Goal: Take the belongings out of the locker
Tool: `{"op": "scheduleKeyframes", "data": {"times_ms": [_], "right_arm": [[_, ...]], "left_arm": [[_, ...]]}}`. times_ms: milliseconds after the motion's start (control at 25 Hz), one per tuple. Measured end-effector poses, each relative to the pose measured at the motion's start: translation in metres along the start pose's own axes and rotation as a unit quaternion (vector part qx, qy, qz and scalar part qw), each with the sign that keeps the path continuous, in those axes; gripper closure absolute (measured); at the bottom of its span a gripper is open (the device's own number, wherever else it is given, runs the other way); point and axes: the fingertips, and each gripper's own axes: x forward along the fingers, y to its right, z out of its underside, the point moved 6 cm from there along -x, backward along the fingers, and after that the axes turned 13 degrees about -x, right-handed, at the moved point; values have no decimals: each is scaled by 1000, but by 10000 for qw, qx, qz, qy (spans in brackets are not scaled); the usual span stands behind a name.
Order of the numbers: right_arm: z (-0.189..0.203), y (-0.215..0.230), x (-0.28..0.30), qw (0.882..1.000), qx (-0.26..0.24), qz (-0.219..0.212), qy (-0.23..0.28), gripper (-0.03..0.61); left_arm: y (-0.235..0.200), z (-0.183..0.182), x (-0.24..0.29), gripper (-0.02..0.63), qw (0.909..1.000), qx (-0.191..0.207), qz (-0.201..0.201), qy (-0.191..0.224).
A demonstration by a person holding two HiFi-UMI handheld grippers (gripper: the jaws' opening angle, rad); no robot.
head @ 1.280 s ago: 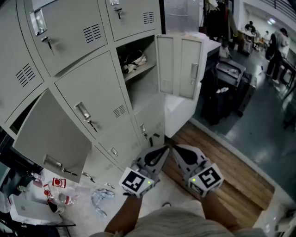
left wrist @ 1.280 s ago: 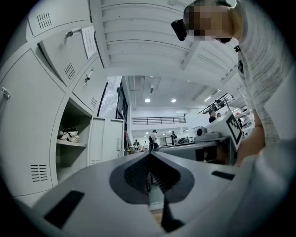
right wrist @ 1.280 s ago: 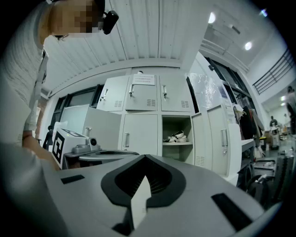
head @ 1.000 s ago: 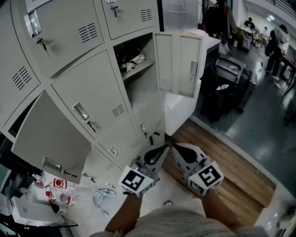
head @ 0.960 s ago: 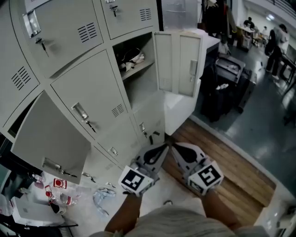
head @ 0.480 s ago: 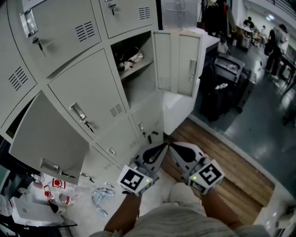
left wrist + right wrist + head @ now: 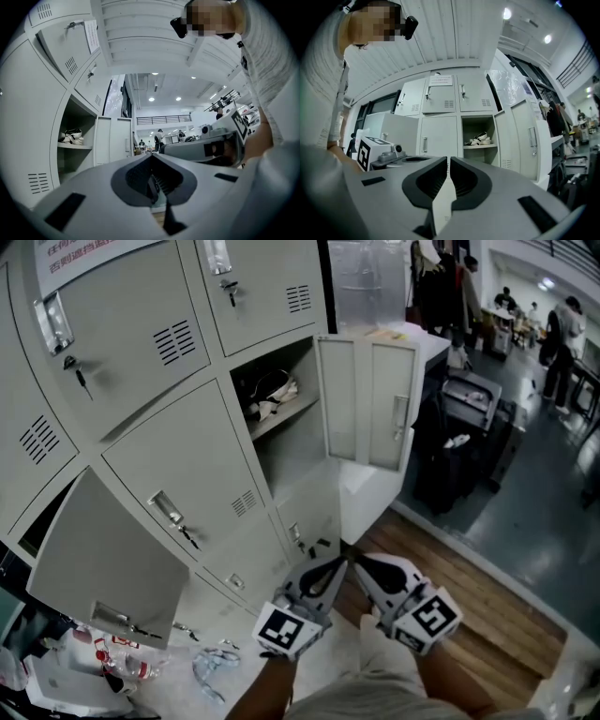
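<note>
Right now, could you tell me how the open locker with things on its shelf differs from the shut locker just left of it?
The open locker has its door swung out to the right; the shut locker is closed flush. The open locker shows belongings on a shelf; the shut locker hides whatever it holds. Both are pale grey metal, side by side in one row.

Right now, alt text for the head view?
An open locker holds a bundle of belongings on its shelf, with its door swung out to the right. The left gripper and right gripper are low before the lockers, both shut and empty.
</note>
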Motion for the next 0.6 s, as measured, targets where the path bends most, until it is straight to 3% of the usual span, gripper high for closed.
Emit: {"op": "scheduleKeyframes", "data": {"times_ms": [600], "right_arm": [[27, 102, 72, 9990, 272, -341, 88, 575]], "left_arm": [[-79, -9, 86, 609, 9995, -33, -327, -24]]}}
